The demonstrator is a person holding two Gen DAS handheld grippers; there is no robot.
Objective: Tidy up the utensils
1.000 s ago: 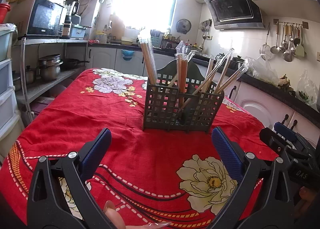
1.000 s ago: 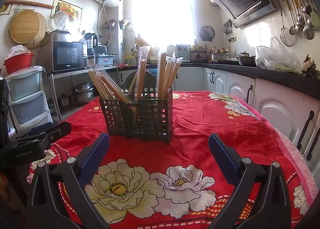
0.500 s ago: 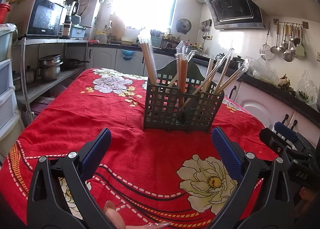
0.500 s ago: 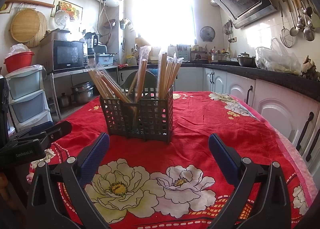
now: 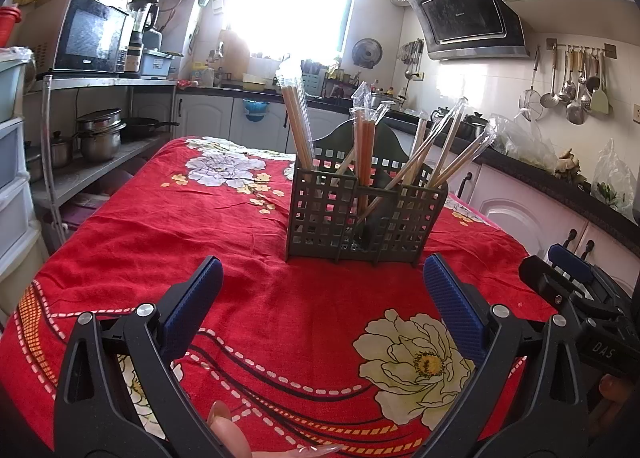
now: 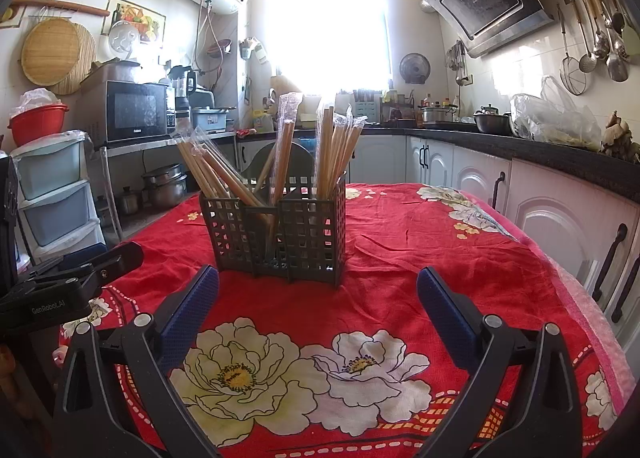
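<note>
Both grippers, left (image 5: 322,286) and right (image 6: 318,294), hover spread and empty before the slotted caddy (image 5: 362,217) mid-table; wrapped chopsticks (image 6: 280,145) should be pinched low, lifted straight.

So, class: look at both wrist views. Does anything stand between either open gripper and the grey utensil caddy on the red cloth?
Nothing visible does. Only bare red tablecloth lies between the right gripper and the caddy, and likewise between the left gripper and the caddy. Both grippers are open and empty; the wrapped chopsticks stand inside the caddy.
</note>
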